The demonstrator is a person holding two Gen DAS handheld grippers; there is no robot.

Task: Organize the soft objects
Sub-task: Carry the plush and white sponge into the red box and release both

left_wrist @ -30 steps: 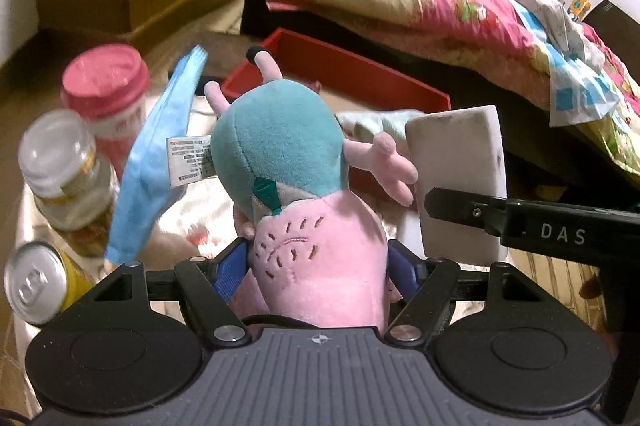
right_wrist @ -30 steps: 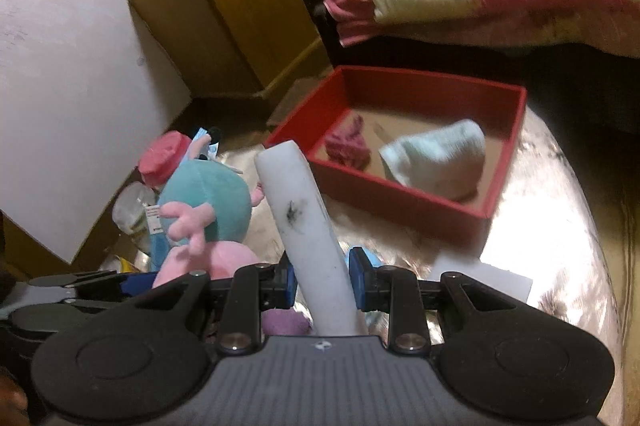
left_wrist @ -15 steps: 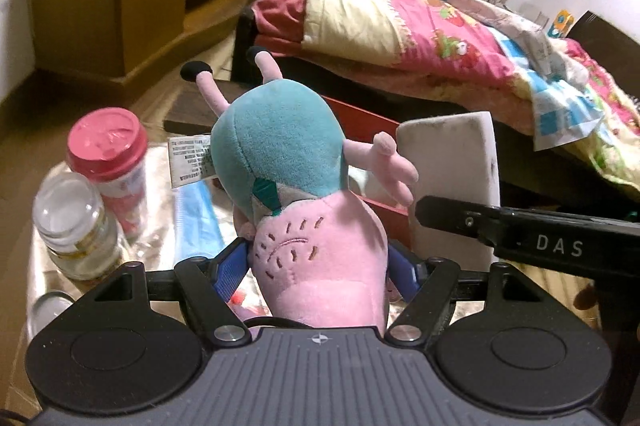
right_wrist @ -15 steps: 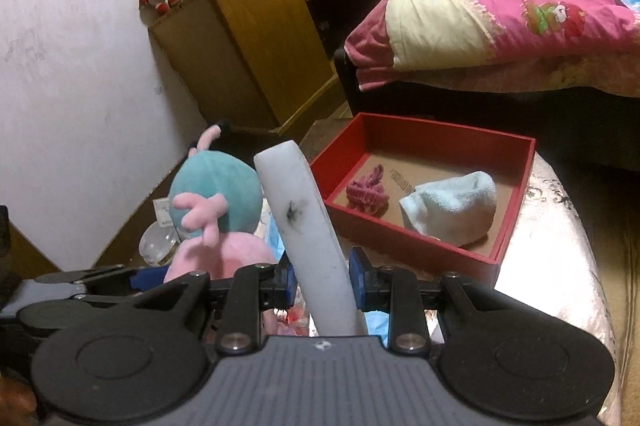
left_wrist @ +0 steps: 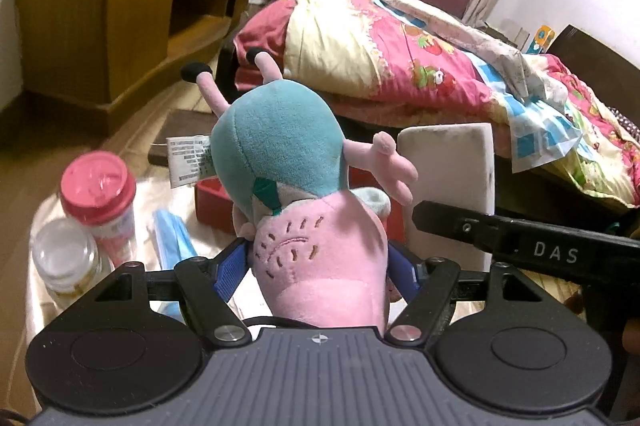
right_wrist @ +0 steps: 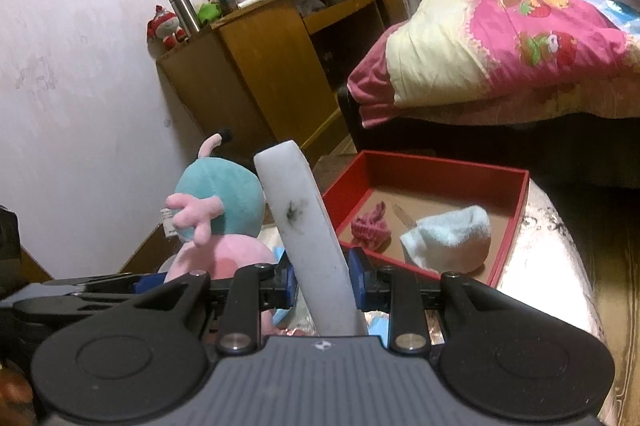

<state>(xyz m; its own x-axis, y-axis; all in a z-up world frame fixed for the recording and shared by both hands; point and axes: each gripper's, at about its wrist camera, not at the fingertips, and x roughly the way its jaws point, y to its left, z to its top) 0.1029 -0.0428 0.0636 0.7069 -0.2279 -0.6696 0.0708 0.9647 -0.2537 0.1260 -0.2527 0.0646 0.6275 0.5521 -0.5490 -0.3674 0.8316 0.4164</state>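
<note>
Left gripper (left_wrist: 320, 266) jaws clamp the plush (left_wrist: 304, 209); right gripper (right_wrist: 326, 284) jaws pinch the sponge (right_wrist: 304, 234). Squeezed soft bodies could slip free before reaching the tray (right_wrist: 512, 226) ahead.

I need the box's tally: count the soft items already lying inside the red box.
2: a pink knitted piece near the middle of the red box, and a pale blue cloth at its near right. The near wall may hide more.
</note>
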